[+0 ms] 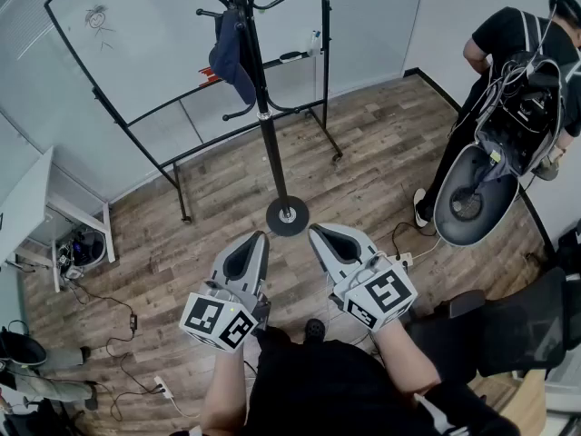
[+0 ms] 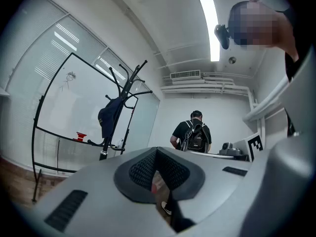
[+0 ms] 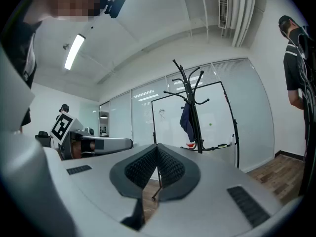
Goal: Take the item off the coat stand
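Not started yet: cap (image 1: 232, 60) hangs on the stand (image 1: 267, 130) at the far side, left gripper (image 1: 257, 242) & right gripper (image 1: 320, 236) both pressed together, empty, near the person, so reach + lift-off remain.

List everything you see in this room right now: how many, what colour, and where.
coat stand: one, black, mid-floor in front of the whiteboard
cap: one, dark blue, hanging on the coat stand
whiteboard: one, white on a black frame, behind the stand
red item: one, on the whiteboard's tray, too small to identify
table: one, white, far left
floor: brown wood planks
other person: one, black shirt and backpack, far right
left gripper: one, grey, low centre, jaws together, empty
right gripper: one, grey, beside it, jaws together, empty
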{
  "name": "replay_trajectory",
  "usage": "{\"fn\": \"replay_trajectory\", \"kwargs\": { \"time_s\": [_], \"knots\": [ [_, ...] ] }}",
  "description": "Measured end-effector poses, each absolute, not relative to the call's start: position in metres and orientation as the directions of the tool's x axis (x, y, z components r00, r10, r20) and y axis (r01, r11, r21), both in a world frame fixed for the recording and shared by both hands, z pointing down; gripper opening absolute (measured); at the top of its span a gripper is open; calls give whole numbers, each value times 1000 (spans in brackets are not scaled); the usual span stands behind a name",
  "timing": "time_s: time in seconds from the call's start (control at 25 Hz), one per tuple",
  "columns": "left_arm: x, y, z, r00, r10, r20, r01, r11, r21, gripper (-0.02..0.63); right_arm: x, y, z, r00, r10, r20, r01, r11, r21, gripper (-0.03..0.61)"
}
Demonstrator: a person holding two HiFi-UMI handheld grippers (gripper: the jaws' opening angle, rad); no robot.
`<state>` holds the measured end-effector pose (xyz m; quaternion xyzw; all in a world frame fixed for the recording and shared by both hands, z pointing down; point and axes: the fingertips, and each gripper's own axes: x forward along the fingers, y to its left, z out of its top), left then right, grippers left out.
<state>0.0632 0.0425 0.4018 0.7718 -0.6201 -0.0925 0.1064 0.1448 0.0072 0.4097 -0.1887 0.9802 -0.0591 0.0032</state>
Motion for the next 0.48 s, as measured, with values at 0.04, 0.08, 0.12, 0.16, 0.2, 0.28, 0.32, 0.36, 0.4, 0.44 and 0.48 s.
{"fn": "replay_trajectory", "kwargs": {
  "time_s": [0.04,0.08,0.12,0.16,0.2,0.28,0.32,0.36,0.4,0.44,0.48],
  "knots": [
    [64,44,402,216,-976,-8,-939,-210,273,14,144,8,410,-929,-369,13,-368,922,-117,31],
    [64,45,402,217,-976,-5,-940,-210,268,14,143,9,410,-930,-368,11,-366,923,-116,31],
    [64,46,403,216,-976,-3,-941,-210,265,14,141,10,410,-931,-366,9,-364,924,-116,31],
    [64,46,403,215,-977,-1,-942,-208,264,14,140,11,410,-932,-363,8,-361,925,-116,31],
    [64,46,404,213,-977,1,-942,-206,265,14,139,11,410,-933,-360,9,-359,926,-116,31],
    [62,47,405,206,-979,7,-943,-197,267,14,138,12,411,-934,-357,13,-356,927,-121,31],
    [61,47,405,201,-980,11,-945,-191,266,14,137,12,411,-935,-356,14,-354,927,-125,31],
    [60,47,406,196,-981,16,-946,-184,265,14,136,12,411,-936,-353,13,-351,927,-128,31],
    [60,48,407,191,-981,20,-948,-179,264,14,135,13,411,-937,-348,11,-346,929,-130,31],
    [60,48,408,188,-982,23,-948,-176,265,14,134,14,411,-939,-343,12,-342,931,-130,31],
    [60,48,409,187,-982,24,-948,-173,267,14,133,14,412,-940,-341,19,-340,932,-126,32]
  ]
}}
